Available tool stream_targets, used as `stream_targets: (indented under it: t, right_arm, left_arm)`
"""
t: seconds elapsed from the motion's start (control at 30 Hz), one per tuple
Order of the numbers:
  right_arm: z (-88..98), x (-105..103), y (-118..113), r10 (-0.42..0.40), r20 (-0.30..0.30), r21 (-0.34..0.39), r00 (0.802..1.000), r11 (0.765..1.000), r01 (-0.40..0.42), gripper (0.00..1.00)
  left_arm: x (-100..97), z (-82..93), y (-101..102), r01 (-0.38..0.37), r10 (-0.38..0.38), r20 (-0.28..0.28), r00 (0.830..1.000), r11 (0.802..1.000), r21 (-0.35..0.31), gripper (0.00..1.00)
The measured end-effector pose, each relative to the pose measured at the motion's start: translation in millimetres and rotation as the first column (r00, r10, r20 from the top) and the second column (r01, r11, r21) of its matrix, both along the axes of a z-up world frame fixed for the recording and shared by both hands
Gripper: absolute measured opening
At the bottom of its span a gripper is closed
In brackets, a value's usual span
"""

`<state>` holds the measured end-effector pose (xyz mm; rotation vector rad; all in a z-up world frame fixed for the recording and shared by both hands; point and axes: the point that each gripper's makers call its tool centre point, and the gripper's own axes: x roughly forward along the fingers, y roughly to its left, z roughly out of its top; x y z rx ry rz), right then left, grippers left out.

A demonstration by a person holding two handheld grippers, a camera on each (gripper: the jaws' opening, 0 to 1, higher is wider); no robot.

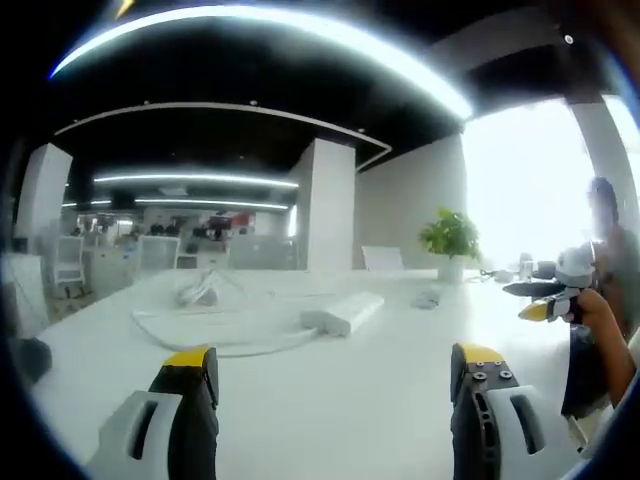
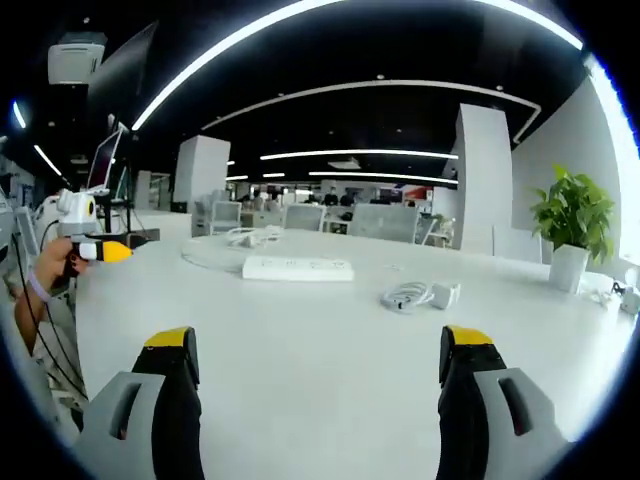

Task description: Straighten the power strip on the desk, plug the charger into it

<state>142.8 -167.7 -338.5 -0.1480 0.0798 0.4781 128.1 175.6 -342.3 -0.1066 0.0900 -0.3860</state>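
Observation:
A white power strip [image 1: 345, 312] lies on the white desk [image 1: 330, 400], its white cord [image 1: 215, 340] looping off to the left. In the right gripper view the power strip [image 2: 297, 268] lies crosswise in the middle, and a white charger [image 2: 443, 294] with its coiled cable [image 2: 405, 296] lies to its right. My left gripper [image 1: 335, 375] is open, well short of the strip, nothing between its jaws. My right gripper [image 2: 315, 360] is open too, low over bare desk. The other gripper [image 2: 95, 245] comes in at the left, held by a hand [image 2: 50, 265]; the other gripper [image 1: 545, 300] also enters the left gripper view from the right.
A potted plant [image 1: 450, 240] stands at the desk's far end; in the right gripper view the plant [image 2: 572, 225] is at the right. A bundle of white cable [image 1: 200, 290] lies behind the cord. A person [image 1: 610, 260] stands at the right. Chairs and desks fill the background.

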Motion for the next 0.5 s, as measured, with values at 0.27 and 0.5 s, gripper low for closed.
stream_targets:
  t: [0.27,0.5]
  right_arm:
    - [-3.5,-0.4,-0.7,-0.003,-0.010,-0.004,1.000,1.000,0.003,1.00]
    - [-3.3,-2.0,-2.0,-0.006,-0.011,-0.003,1.000,1.000,0.006,1.00]
  left_arm:
    - [-0.9,-0.6,1.0,-0.002,0.002,-0.006,1.000,1.000,0.005,0.99]
    - [-1.7,-1.8,2.3,-0.008,0.008,-0.010,1.000,1.000,0.007,0.99]
